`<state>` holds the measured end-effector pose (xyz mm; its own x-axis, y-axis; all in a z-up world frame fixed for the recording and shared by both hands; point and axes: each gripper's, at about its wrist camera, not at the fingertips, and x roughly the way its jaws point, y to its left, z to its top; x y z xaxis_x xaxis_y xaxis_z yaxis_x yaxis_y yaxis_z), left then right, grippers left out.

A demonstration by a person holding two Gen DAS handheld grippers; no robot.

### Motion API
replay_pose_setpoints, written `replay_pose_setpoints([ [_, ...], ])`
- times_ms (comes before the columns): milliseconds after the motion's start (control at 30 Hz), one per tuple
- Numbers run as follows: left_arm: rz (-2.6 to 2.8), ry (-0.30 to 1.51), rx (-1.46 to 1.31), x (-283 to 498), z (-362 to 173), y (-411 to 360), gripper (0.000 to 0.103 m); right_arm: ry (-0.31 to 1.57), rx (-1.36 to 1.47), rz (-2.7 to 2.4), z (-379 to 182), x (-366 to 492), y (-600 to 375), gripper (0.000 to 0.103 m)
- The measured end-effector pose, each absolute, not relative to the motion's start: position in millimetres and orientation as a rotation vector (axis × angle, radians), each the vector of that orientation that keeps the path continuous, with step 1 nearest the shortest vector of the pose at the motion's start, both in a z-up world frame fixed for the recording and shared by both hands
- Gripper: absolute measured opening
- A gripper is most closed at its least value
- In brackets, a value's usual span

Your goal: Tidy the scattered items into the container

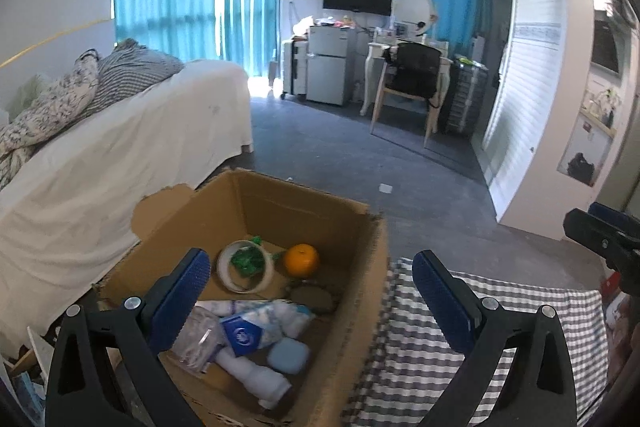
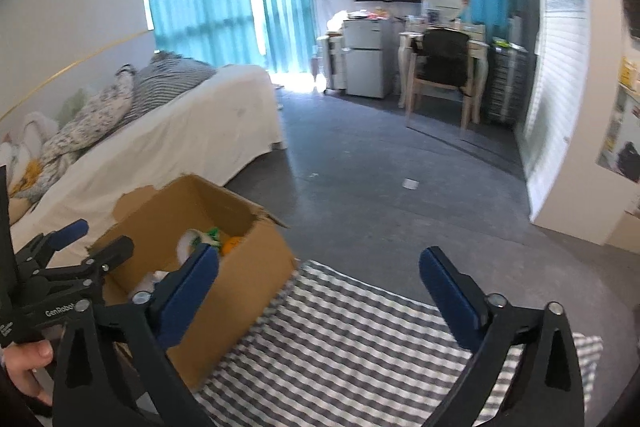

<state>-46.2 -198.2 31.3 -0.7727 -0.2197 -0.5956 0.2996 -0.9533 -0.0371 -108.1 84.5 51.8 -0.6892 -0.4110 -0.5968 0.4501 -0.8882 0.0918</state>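
An open cardboard box (image 1: pixel 352 251) stands by a grey checked cloth (image 1: pixel 420 347). Inside lie an orange (image 1: pixel 301 259), a roll of tape (image 1: pixel 245 266) around something green, a dark round object (image 1: pixel 312 299), a white bottle (image 1: pixel 256 373), a blue-and-white packet (image 1: pixel 250 327), a light blue case (image 1: pixel 289 355) and clear plastic (image 1: pixel 198 341). My left gripper (image 1: pixel 312 301) is open and empty, above the box's right side. My right gripper (image 2: pixel 320 287) is open and empty over the cloth (image 2: pixel 340 347), right of the box (image 2: pixel 240 291). The left gripper also shows in the right wrist view (image 2: pixel 90 239).
A bed with a white sheet (image 1: pixel 120 147) lies left of the box. Dark grey floor (image 1: pixel 360 155) stretches ahead. A chair (image 1: pixel 412 83), desk, small fridge (image 1: pixel 330 67) and a white wardrobe (image 1: pixel 528 87) stand at the far side. Papers (image 1: pixel 28 379) lie at lower left.
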Motion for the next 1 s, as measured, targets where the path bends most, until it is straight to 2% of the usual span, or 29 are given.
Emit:
replay_pose_setpoints([
  [1000,-2.987,0.016,0.898,-49,48,-37,0.103,-0.084,0.915,-2.842,66,-45,270,0.103],
])
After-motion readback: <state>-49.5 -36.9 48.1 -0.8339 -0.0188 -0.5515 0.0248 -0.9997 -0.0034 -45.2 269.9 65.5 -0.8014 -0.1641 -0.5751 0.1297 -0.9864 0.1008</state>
